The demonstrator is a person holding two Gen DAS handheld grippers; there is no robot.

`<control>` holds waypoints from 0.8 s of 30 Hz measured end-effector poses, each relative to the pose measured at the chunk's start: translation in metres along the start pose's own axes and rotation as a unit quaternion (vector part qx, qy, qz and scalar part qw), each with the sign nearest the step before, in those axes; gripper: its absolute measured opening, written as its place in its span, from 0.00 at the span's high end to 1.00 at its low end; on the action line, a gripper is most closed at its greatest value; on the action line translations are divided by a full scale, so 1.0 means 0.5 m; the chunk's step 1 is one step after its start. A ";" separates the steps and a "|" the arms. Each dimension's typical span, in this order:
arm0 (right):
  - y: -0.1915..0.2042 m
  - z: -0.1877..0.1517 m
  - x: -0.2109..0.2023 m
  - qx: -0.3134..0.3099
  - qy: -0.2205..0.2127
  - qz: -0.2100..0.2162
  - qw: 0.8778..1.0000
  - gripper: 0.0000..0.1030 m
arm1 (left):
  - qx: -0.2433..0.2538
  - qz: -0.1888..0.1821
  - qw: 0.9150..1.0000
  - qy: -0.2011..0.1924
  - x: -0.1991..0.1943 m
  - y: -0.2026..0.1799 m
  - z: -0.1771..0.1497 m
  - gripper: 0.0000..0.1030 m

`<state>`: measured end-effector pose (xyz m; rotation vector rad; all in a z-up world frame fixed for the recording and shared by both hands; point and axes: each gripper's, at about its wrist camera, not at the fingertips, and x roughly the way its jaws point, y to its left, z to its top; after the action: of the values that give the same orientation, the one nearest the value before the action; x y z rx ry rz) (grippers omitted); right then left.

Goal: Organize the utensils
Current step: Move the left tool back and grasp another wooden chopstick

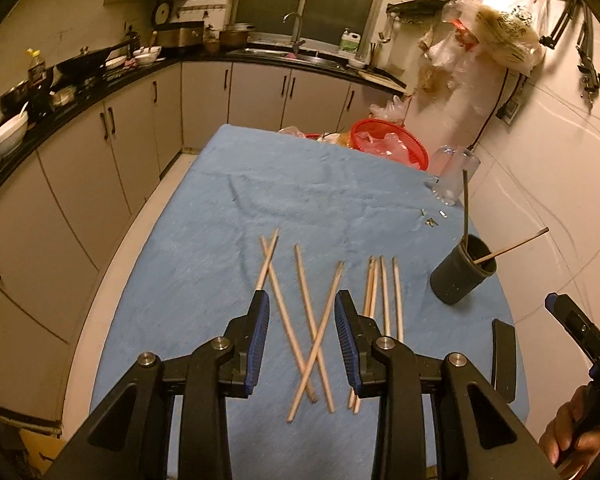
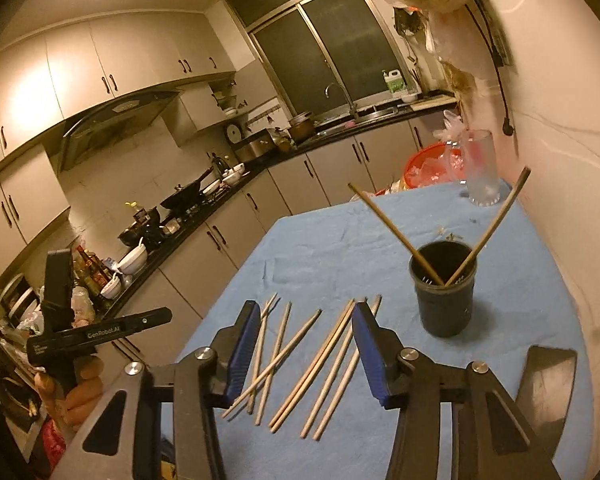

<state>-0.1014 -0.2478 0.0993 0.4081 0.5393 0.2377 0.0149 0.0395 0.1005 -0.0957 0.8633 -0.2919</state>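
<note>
Both of my grippers, left gripper [image 1: 302, 338] and right gripper [image 2: 306, 350], hang wide open, holding nothing, above loose chopsticks [image 1: 312, 328] on the blue tabletop [image 1: 220, 216]. Black cup [image 1: 462, 270] stands near the right edge.

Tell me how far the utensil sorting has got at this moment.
Early on. Done: two chopsticks stand in the dark cup. In hand: nothing; the left tongs and right tongs are open. Left: eight loose chopsticks on the blue cloth.

Surface cloth [image 1: 228, 208]: plain blue. Chopsticks [image 1: 312, 332]: pale wood. Holder cup [image 1: 460, 276]: black. Basin [image 1: 392, 142]: red. Claw pads [image 1: 260, 336]: blue.
</note>
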 end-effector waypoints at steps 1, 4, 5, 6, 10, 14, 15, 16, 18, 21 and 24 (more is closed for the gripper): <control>0.004 -0.005 0.001 0.002 0.002 -0.002 1.000 0.50 | -0.003 0.001 1.000 0.001 -0.001 0.007 -0.007 0.67; 0.007 -0.011 0.003 0.002 0.009 -0.004 1.000 0.52 | -0.010 -0.001 1.000 0.007 -0.003 0.024 -0.018 0.67; 0.009 -0.013 0.004 0.003 0.012 -0.006 1.000 0.53 | -0.012 -0.003 1.000 0.010 -0.002 0.025 -0.019 0.67; 0.009 -0.015 0.007 0.006 0.015 -0.007 1.000 0.54 | -0.012 -0.005 1.000 0.014 0.000 0.027 -0.021 0.67; -0.012 -0.012 0.033 0.041 0.040 0.006 0.998 0.56 | -0.009 -0.003 1.000 0.018 0.005 0.035 -0.021 0.67; -0.023 -0.012 0.085 0.034 0.076 -0.049 0.995 0.59 | -0.011 -0.004 1.000 0.029 0.036 0.047 -0.010 0.67; -0.026 -0.013 0.100 0.036 0.085 -0.057 0.994 0.59 | -0.011 -0.001 0.999 0.035 0.049 0.052 -0.008 0.67; -0.031 -0.012 0.127 0.039 0.100 -0.065 0.992 0.59 | -0.014 0.001 0.999 0.041 0.063 0.059 -0.006 0.67; -0.040 -0.011 0.166 0.045 0.117 -0.075 0.989 0.59 | -0.022 0.001 0.998 0.055 0.093 0.075 -0.001 0.67; -0.056 -0.009 0.242 0.052 0.151 -0.100 0.982 0.63 | -0.034 0.001 0.997 0.070 0.136 0.099 0.001 0.67; -0.066 -0.002 0.314 0.046 0.172 -0.130 0.975 0.73 | -0.034 0.002 0.996 0.082 0.168 0.111 0.000 0.67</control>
<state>0.0327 -0.2264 0.0137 0.3823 0.9396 0.0291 0.0785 0.0680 0.0277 -0.1343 1.0355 -0.2694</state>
